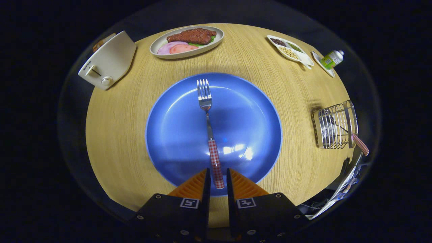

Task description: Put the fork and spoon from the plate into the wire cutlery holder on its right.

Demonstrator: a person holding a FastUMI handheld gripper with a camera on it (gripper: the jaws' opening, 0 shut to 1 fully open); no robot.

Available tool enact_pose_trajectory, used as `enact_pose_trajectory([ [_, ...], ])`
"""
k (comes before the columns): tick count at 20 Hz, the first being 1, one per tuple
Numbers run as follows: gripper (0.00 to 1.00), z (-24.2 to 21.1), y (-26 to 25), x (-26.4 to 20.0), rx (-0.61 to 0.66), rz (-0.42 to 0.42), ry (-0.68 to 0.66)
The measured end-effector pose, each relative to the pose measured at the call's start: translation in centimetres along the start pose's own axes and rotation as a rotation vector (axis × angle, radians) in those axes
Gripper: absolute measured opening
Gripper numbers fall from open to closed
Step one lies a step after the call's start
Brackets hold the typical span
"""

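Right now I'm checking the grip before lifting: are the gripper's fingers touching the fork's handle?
Cannot tell. In the gripper view the fork handle lies between the gripper fingers, nearly closed, but contact isn't plain.

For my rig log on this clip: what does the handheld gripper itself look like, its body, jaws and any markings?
The gripper has a black, blocky body with small round screw heads along its edges. Each half carries a square black-and-white fiducial marker near the front. The two jaws are wedge shaped with ribbed sloping faces, narrowing toward flat inner faces that stand parallel with a narrow gap between them.
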State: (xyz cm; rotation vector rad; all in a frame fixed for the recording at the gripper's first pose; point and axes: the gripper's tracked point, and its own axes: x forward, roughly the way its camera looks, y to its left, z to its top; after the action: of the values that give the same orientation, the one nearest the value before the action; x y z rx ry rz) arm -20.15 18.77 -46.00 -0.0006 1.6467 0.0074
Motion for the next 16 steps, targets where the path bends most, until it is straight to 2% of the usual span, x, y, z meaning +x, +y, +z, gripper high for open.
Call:
enact_pose_trajectory([
  [3, 0.26, -0.6, 0.3, 0.7, 0.017, 0.015, 0.001],
  [8, 0.26, 0.3, 0.2, 1.0, 0.02, 0.029, -0.09],
  [12, 0.1, 0.7, 0.0, 0.9, -0.009, 0.029, -0.142],
  [16, 0.08, 0.9, -0.5, -0.2, -0.015, 0.054, -0.14],
])
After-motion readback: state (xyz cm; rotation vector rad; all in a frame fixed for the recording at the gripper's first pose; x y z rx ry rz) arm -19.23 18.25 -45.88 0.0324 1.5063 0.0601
